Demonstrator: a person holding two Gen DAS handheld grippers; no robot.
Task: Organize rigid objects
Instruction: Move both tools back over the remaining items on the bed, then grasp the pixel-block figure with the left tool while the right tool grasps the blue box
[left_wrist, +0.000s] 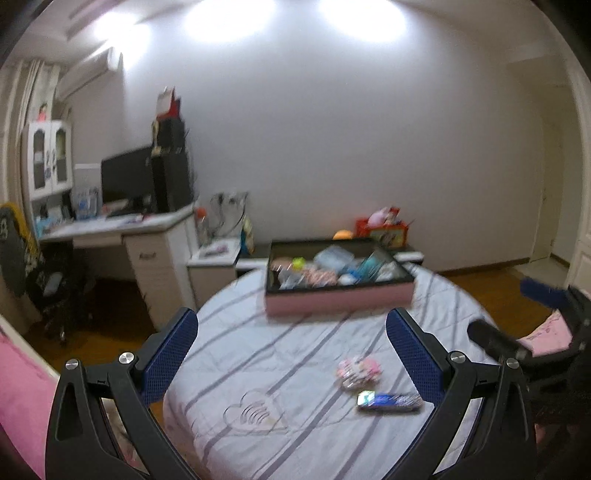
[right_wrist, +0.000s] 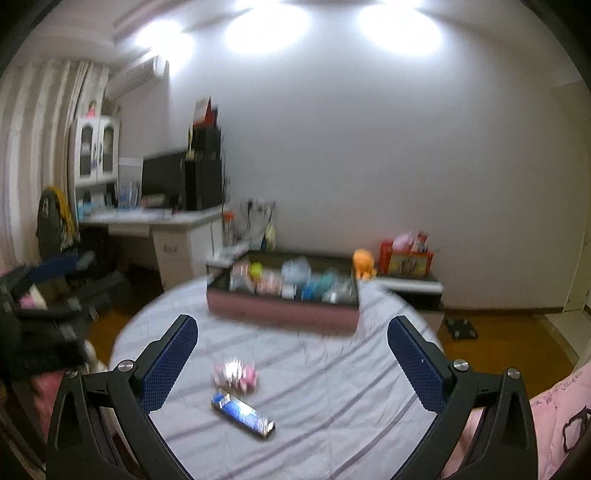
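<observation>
Blue-padded fingers stand spread wide on both tools, and neither pair has hold of anything. The left gripper (left_wrist: 291, 354) hangs above a round bed (left_wrist: 258, 369) covered in a pale lilac sheet with grey stripes and a stitched heart. Between and just beyond its fingers lie two loose things: a small pink and white packet (left_wrist: 359, 368), and just nearer the camera a long blue box (left_wrist: 389, 401) with a shiny end. The two lie close together; blur hides whether they touch.

The right gripper (right_wrist: 292, 353) hovers over the same sheet. From its camera the pink and white packet (right_wrist: 235, 374) and the long blue box (right_wrist: 243, 410) sit toward its left finger (right_wrist: 168, 363), the box lying slantwise.

Farther back on the bed stands a pink-sided tray (left_wrist: 340, 297) with a dark rim, filled with mixed small items too blurred to name. Behind it, against the white wall, a low stand carries a red box (left_wrist: 384, 229) and an orange toy (right_wrist: 364, 264). To the left is a white desk (left_wrist: 122, 229) with a dark monitor (left_wrist: 127, 179).
</observation>
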